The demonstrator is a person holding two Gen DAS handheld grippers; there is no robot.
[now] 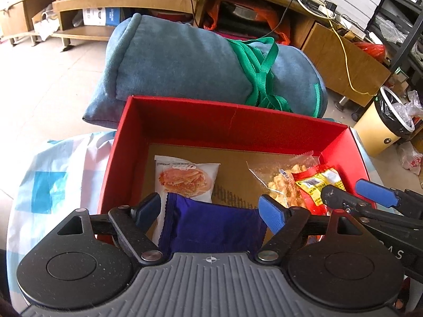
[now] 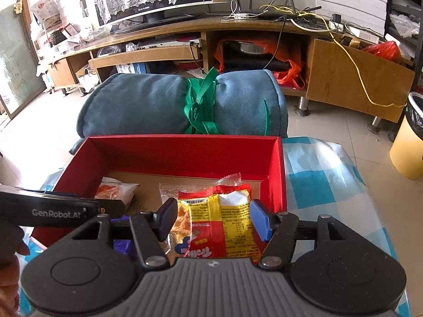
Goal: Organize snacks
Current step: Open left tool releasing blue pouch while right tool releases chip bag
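Observation:
A red box (image 1: 232,111) (image 2: 185,138) with a brown floor holds the snacks. My left gripper (image 1: 211,211) is open over its near left part. A purple packet (image 1: 211,229) (image 2: 121,247) lies between its fingers, unpressed. Beyond it lies a white packet (image 1: 185,177) (image 2: 116,189) with an orange snack picture. My right gripper (image 2: 214,220) (image 1: 354,192) is open at the box's near right. A yellow-and-red packet (image 2: 219,216) (image 1: 317,179) rests between its pads on a clear bag of puffs (image 2: 166,192) (image 1: 280,179).
A rolled blue cushion (image 1: 185,60) tied with green straps (image 1: 261,74) lies just behind the box. A blue-and-white checked cloth (image 2: 317,185) covers the table. A yellow bin (image 2: 407,145) stands on the floor at the right, a wooden TV stand (image 2: 238,26) behind.

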